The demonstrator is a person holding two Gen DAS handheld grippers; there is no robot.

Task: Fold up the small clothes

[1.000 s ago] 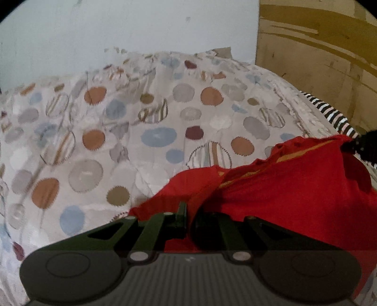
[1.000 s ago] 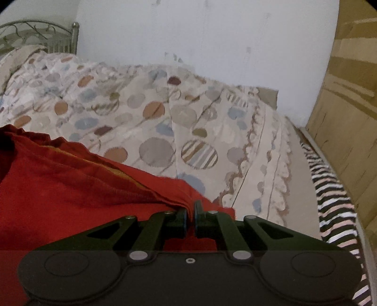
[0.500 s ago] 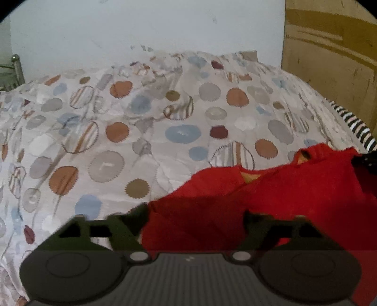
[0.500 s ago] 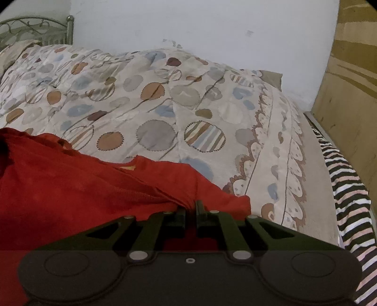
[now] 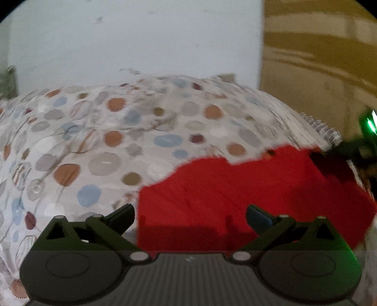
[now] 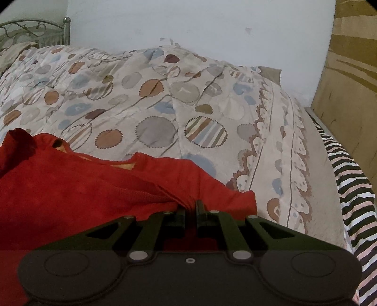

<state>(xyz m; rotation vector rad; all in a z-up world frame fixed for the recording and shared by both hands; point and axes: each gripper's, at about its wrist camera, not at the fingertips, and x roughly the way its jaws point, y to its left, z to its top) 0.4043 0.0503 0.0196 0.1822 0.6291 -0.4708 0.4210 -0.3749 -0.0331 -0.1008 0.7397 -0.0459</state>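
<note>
red shirt lies crosswise on quilt, collar away; left tongs opening, pinching nothing; right tongs pinch its hem.

A bedroom at home, and you are working at the bed.

In front of you lies a spotted quilt over a striped sheet, with a wrought-metal bedstead (scrolled ironwork at the far corner), a scuffed pale wall and a wooden panel alongside.
</note>
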